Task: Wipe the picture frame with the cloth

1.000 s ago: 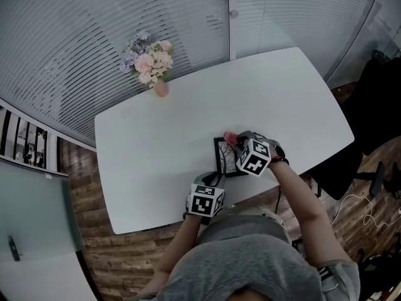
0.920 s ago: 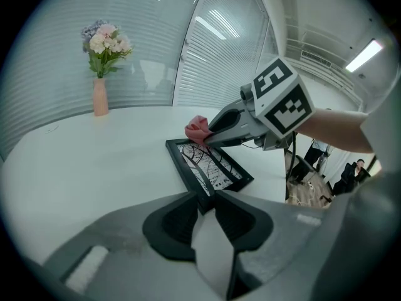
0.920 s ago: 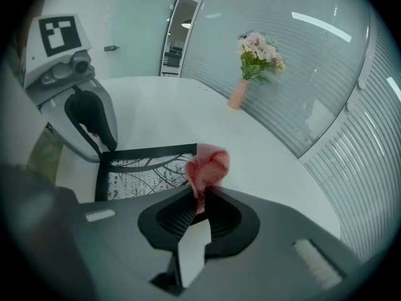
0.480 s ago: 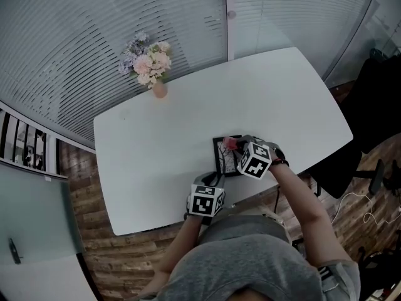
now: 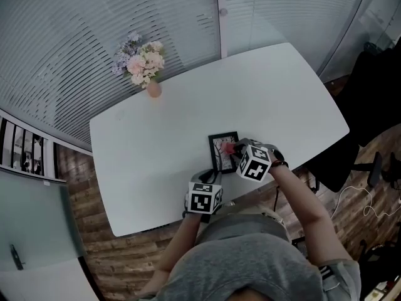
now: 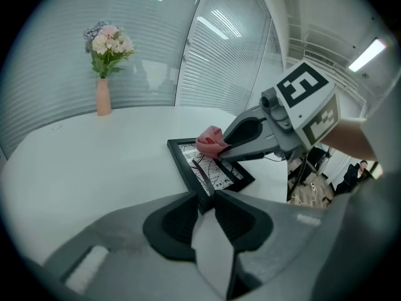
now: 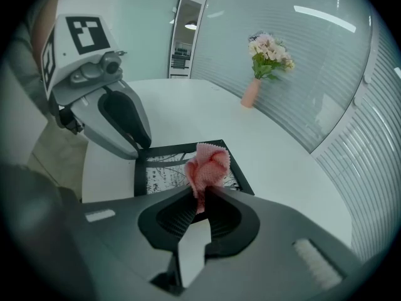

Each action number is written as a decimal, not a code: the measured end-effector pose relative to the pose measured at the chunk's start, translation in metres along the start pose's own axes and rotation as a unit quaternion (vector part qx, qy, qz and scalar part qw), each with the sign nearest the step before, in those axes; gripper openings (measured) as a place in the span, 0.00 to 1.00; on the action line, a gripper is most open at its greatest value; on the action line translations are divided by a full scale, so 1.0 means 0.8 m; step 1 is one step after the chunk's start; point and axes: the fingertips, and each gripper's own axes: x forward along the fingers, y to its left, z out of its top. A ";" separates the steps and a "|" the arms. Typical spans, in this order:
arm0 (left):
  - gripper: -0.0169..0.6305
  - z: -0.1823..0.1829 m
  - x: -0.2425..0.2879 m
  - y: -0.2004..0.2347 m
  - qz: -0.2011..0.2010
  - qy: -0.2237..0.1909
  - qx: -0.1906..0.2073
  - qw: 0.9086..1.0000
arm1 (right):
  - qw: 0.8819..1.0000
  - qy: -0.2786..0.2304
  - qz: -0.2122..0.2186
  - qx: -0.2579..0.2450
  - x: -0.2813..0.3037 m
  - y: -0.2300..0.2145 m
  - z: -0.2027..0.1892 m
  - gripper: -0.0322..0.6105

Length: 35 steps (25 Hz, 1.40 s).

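Observation:
A black picture frame (image 5: 222, 142) with a branch print lies flat near the front edge of the white table (image 5: 156, 137). My left gripper (image 5: 212, 175) is shut on the frame's near corner (image 6: 205, 199), holding it against the table. In the right gripper view the right gripper (image 7: 202, 194) is shut on a crumpled pink cloth (image 7: 207, 163). That cloth (image 5: 229, 147) rests on the glass toward the frame's right side. The left gripper view shows the cloth (image 6: 212, 142) under the right gripper (image 6: 220, 150). Across the frame (image 7: 164, 168), the right gripper view shows the left gripper (image 7: 143, 150).
A pink vase of flowers (image 5: 144, 64) stands at the table's far left, well away from the frame. A ribbed glass wall runs behind the table. A dark chair (image 5: 376, 99) and floor cables sit to the right. The table's front edge is just below both grippers.
The right gripper has drawn the pink cloth from the frame's far right corner toward me, over the glass. The left gripper has kept its hold on the near corner.

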 end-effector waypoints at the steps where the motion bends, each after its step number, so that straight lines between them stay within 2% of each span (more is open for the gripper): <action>1: 0.17 0.000 0.000 0.000 0.000 0.000 0.000 1.000 | 1.000 0.000 0.001 0.000 -0.001 0.002 -0.001 0.11; 23: 0.16 -0.001 0.001 -0.002 0.015 -0.010 0.000 1.000 | 1.000 0.017 0.023 0.003 -0.023 0.061 -0.017 0.11; 28: 0.16 0.001 0.003 -0.001 0.018 -0.012 0.001 1.000 | 1.000 0.021 0.010 0.010 -0.023 0.062 -0.018 0.11; 35: 0.16 0.000 -0.002 -0.003 0.012 -0.016 0.019 1.000 | 0.999 -0.002 -0.039 0.037 -0.036 0.065 -0.012 0.11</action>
